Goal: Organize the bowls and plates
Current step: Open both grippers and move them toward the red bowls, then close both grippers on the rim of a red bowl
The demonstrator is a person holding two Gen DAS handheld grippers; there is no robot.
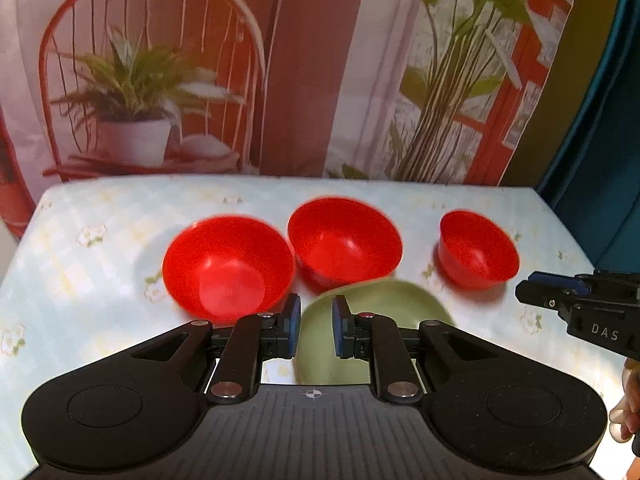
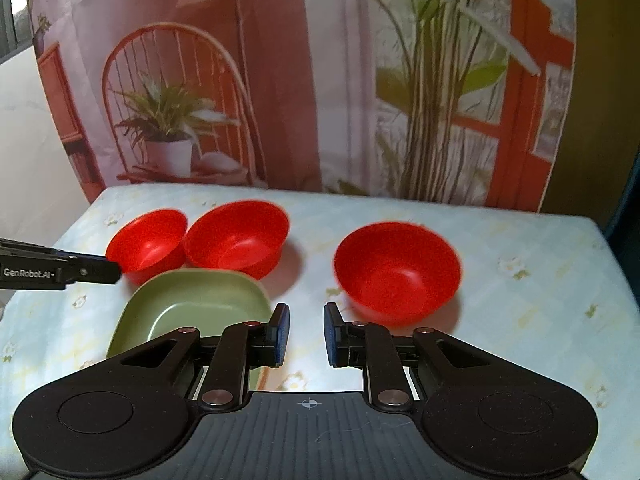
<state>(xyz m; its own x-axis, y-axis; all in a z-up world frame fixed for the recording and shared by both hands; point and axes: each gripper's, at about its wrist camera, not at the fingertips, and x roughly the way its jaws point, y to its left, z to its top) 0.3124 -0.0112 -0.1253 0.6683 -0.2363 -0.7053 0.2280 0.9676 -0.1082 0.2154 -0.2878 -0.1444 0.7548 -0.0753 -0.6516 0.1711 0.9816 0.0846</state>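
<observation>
Ahead of the left gripper (image 1: pixel 316 330), left wrist view: three red bowls stand apart on the desk (image 1: pixel 100 300), none nested. Left bowl (image 1: pixel 228 266) sits just beyond the left finger. Middle bowl (image 1: pixel 345 240) lies straight ahead, further off. Small bowl (image 1: pixel 478 249) is well off to the right. Green plate (image 1: pixel 376 312) lies directly under and past the fingers (image 1: pixel 291 328), its far edge meeting or tucked under the middle bowl; cannot tell which. Fingers released, a narrow gap, nothing between them. Right gripper (image 1: pixel 532 292) enters from the right edge, near the small bowl, not touching it.

Ahead of the right gripper (image 2: pixel 306 334), right wrist view: the small bowl (image 2: pixel 396 272) sits just beyond the right finger. Green plate (image 2: pixel 192 308) lies left of the fingers (image 2: pixel 282 332), with the other two bowls (image 2: pixel 236 238) (image 2: pixel 146 242) side by side behind it, rims close or touching. Fingers released, empty. Left gripper (image 2: pixel 108 270) pokes in from the left edge, over the near side of the left bowl.

Judgement: sorting looks barely begun; bowls still to stack, plate still to place. Little obstructs: printed backdrop (image 2: pixel 320 100) behind the desk, flowered cloth beneath. Crowding of plate against the two bowls may hamper a clean pick.
</observation>
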